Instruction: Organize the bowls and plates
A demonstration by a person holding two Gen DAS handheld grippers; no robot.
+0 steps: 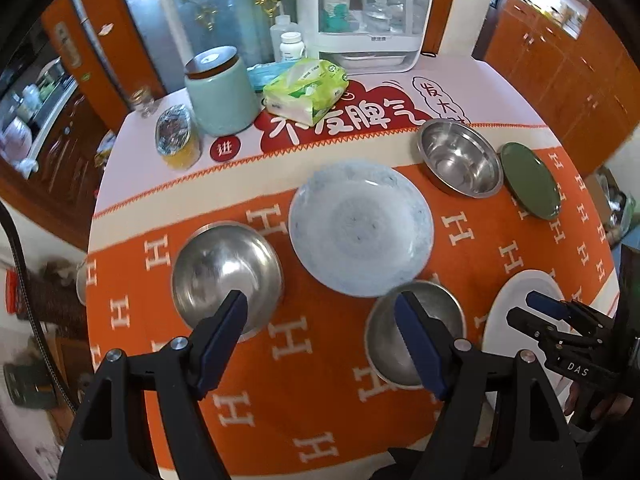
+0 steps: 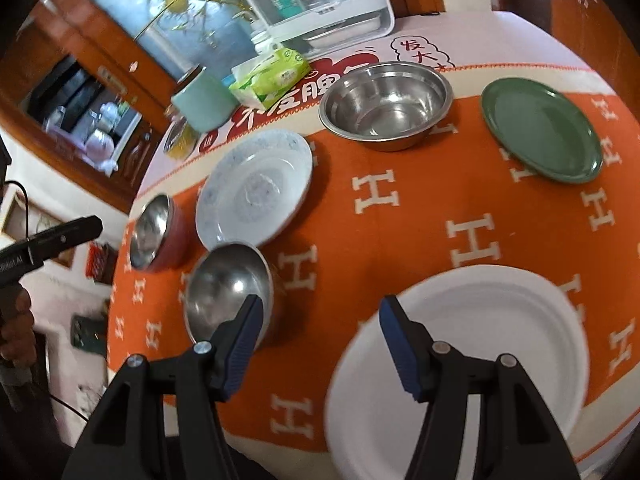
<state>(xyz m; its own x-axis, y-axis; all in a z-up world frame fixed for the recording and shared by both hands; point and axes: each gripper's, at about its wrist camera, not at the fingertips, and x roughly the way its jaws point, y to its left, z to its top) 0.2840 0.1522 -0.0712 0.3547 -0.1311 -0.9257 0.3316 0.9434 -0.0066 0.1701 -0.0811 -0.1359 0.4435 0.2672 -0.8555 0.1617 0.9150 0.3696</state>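
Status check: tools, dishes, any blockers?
Left tool open, empty. Right tool open, empty, over white plate. Steel bowls, plates unstacked on orange cloth. Nothing in the way.

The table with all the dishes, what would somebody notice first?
Probably the bright orange cloth covered in white H letters. Then the shiny steel bowl at the far side next to a green plate, and the big white plate nearest, just under the open right gripper.
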